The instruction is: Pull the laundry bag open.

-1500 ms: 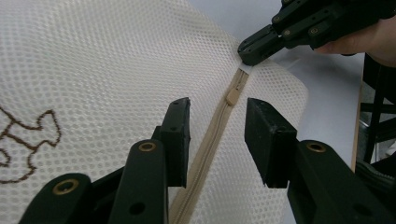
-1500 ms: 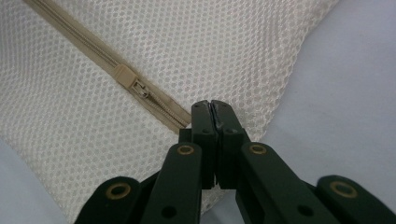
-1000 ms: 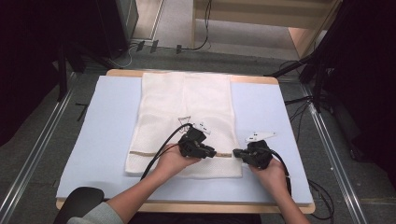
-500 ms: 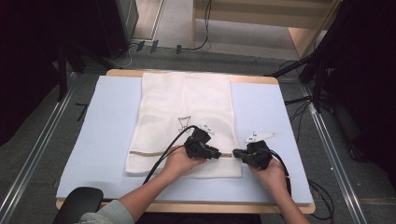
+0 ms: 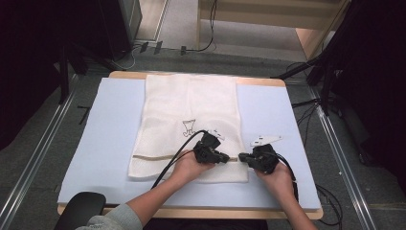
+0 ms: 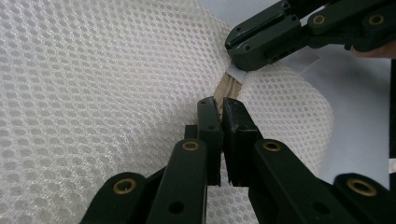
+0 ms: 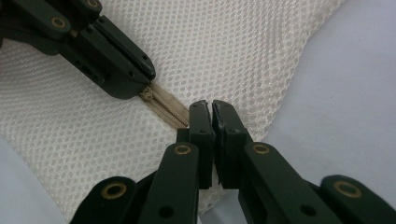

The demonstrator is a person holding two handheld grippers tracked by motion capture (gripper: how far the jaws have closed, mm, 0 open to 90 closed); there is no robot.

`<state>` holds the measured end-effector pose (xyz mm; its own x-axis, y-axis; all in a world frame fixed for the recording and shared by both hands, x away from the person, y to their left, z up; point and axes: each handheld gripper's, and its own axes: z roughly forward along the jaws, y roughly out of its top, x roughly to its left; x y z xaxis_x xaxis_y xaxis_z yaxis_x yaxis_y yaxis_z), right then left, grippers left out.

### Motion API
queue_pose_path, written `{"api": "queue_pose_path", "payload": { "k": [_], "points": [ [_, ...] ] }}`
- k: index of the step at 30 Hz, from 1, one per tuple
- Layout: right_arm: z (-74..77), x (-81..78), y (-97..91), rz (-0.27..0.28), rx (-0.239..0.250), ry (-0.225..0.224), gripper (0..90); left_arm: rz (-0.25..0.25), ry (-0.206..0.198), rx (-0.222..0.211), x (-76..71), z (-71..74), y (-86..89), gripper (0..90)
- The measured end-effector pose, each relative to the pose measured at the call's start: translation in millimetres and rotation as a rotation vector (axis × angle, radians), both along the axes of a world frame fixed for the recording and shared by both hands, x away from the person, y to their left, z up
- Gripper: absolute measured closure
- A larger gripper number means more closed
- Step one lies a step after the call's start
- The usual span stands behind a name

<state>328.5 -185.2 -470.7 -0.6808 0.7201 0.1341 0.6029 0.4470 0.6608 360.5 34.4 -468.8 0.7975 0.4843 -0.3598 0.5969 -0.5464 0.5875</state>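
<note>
— Both claws closed? Where's the bag?
— We see left gripper (image 6: 221, 109) and right gripper (image 7: 212, 112) pinching the tan zipper (image 7: 166, 109) of the mesh laundry bag (image 5: 189, 105), near its front-right corner on the blue mat (image 5: 103, 124).

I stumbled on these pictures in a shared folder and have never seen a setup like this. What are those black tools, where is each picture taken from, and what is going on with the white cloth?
There is no robot here: a person holds a black two-jaw clamp tool in each hand. The wide picture looks down from above the table. The two close-ups come from small cameras riding on the tools, looking along their jaws.

On the table lies a pale blue mat, and on it a white mesh bag with a tan zipper near its close end.

The left gripper and right gripper meet at the zipper's right end. In the left gripper's own view, its jaws are pinched shut on the zipper. The right gripper is shut on the zipper just beside it.
</note>
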Motion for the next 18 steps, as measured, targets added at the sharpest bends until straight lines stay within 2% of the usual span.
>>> {"api": "queue_pose_path", "payload": {
  "k": [6, 15, 18],
  "points": [
    [-0.4, -0.9, 0.9, 0.007, -0.014, -0.020, 90.0, 0.000, 0.046, -0.002, 3.9, 3.0, 4.5, 88.8],
    [-1.1, -1.4, -0.1, 0.005, -0.004, -0.015, 90.0, -0.005, 0.065, 0.008, 6.8, 10.3, 21.9, 88.9],
    [-1.2, -1.5, -0.1, 0.008, -0.007, -0.022, 90.0, -0.002, 0.080, -0.008, 8.2, 11.8, 29.4, 88.8]
  ]
}}
